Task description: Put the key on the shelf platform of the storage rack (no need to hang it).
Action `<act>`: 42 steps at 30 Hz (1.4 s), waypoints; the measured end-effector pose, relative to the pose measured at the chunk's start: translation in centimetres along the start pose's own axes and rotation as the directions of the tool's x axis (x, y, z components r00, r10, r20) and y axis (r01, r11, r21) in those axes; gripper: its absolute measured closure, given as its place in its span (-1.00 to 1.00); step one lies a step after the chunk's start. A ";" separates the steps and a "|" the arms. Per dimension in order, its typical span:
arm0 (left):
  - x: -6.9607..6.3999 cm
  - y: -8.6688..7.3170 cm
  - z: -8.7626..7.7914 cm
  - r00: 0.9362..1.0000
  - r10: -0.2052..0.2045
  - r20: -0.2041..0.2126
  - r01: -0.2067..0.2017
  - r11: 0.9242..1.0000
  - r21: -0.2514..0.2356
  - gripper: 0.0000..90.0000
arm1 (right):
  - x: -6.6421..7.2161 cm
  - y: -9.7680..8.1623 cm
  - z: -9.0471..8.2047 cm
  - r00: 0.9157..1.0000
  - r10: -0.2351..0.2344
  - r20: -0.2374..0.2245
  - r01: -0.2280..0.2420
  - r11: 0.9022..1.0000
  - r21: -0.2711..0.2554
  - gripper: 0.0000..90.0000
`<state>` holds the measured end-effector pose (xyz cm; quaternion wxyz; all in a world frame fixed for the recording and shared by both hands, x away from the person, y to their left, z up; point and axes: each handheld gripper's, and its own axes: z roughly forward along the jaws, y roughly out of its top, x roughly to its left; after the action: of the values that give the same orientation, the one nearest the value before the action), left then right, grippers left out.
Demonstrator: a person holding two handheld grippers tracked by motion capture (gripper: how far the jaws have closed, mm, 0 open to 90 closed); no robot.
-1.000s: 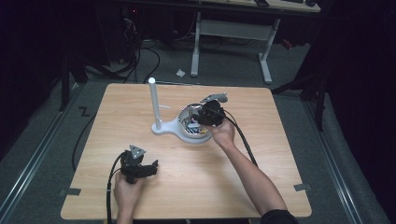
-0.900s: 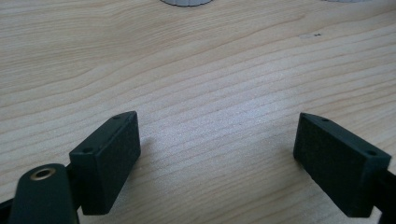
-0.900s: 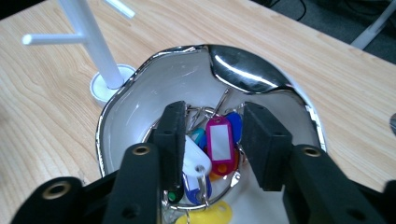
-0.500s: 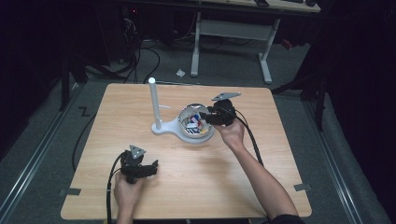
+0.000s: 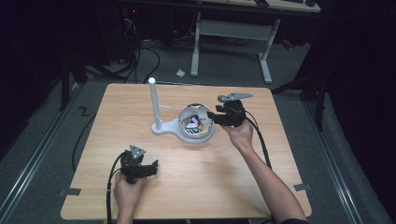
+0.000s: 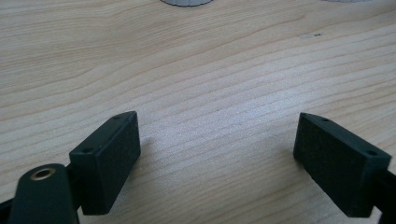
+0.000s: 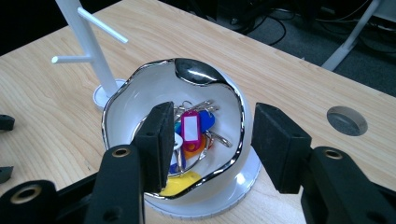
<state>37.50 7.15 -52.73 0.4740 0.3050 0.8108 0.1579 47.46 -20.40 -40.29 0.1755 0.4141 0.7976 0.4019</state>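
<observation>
The keys [image 7: 191, 133] with bright tags lie in the white bowl [image 7: 140, 88], next to the white stand [image 5: 153, 100] with empty pegs. The right gripper [image 5: 215, 116] has just been opening its jaws, nothing between them, beside the bowl. Nothing hangs yet. The left gripper [image 5: 148, 167] rests wide open on the table [image 5: 233, 186]. The right gripper view shows the tags up close; the high view shows both hands.

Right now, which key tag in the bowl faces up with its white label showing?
The pink key tag, lying on top in the bowl's middle; the blue and yellow tags sit partly buried beneath.
</observation>
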 end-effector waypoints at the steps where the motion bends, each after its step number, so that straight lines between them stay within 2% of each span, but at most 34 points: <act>1: 0.0 0.0 0.0 1.000 0.000 0.000 0.000 1.000 0.000 -0.66 | 0.0 0.0 -0.1 1.000 -0.003 0.002 0.003 1.000 -0.001 0.09; 20: 0.0 0.0 0.0 1.000 -0.001 -0.001 0.001 1.000 0.000 -0.66 | -1.2 -1.5 -4.1 1.000 0.021 0.003 -0.021 0.999 -0.026 0.05; 22: 0.0 0.0 0.0 1.000 -0.002 -0.001 0.002 1.000 -0.001 -0.66 | -1.2 -2.0 -4.9 1.000 0.030 0.008 -0.030 0.999 -0.042 0.07; 27: 0.0 0.0 0.0 1.000 -0.003 -0.002 0.003 1.000 0.000 -0.66 | -1.6 -2.9 -6.0 0.999 0.051 0.014 -0.050 0.998 -0.033 0.06; 30: 0.0 0.0 0.0 1.000 -0.003 -0.001 0.003 1.000 0.000 -0.66 | -1.7 -3.4 -6.7 0.998 0.047 0.031 -0.046 0.998 -0.045 0.09; 34: 0.0 0.0 0.0 1.000 0.005 0.002 -0.005 1.000 -0.001 -0.66 | -1.8 -3.9 -7.4 0.999 0.028 0.043 -0.027 0.999 -0.025 0.09; 42: 0.0 0.0 0.0 1.000 -0.002 -0.001 0.002 1.000 -0.001 -0.66 | -1.4 -4.3 -9.0 0.999 0.018 0.049 -0.016 0.999 -0.034 0.08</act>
<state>37.52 7.14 -52.73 0.4738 0.3038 0.8113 0.1583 40.56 -27.44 -38.20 0.1987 0.4277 0.7827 0.4062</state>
